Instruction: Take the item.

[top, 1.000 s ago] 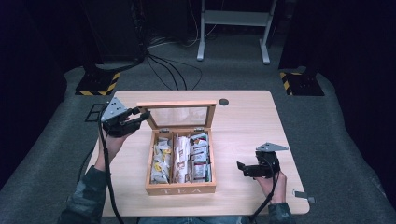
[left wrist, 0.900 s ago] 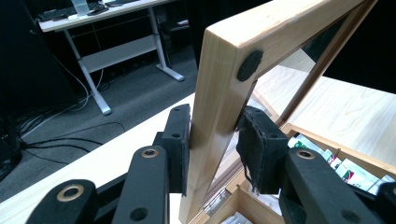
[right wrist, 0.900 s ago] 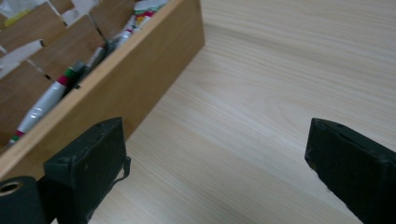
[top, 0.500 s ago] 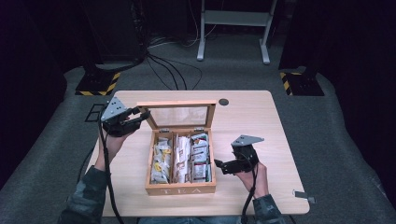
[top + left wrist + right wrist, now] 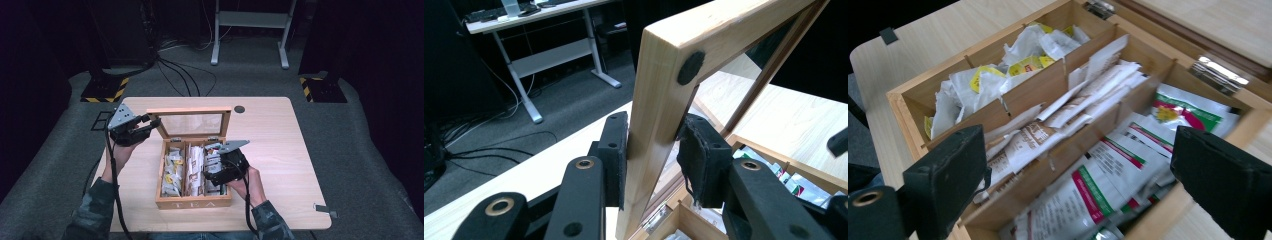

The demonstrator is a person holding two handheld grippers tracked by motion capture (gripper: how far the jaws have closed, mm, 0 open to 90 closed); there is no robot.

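A wooden tea box [image 5: 192,202] stands open near the front edge of a pale wooden table [image 5: 280,145], its glass-paned lid [image 5: 192,122] propped upright on two metal hinges [image 5: 1218,72]. The left tool [image 5: 145,126] is clamped on the lid's left frame post, both pads pressing the wood from either side, as the left gripper view shows [image 5: 659,130]. The right tool [image 5: 212,176] hovers above the box's right-hand compartment with its jaws spread wide and nothing between them.

Inside, three compartments hold paper tea sachets: white-and-yellow ones [image 5: 993,75] in one, plain cream ones [image 5: 1068,117] in the middle, and glossy red-and-green ones [image 5: 1128,160] beneath the open jaws. The sachets look very light, thin and limp, and they are packed loosely on edge and at a slant; a pinch on the upper edge of a single packet seems the surest hold, since a deeper bite would likely gather its neighbours or crumple the paper. The glossy ones may slip between the pads. The box itself is stiff and fairly heavy, and the hinged lid will likely swing if released, which is presumably why the left tool steadies it.

The table's surface is smooth and bare apart from a small dark round cap [image 5: 239,109] at the far side. Grey carpet [image 5: 360,125] surrounds it, with cables [image 5: 175,70] trailing toward a dark background and a metal desk frame [image 5: 250,30] beyond.
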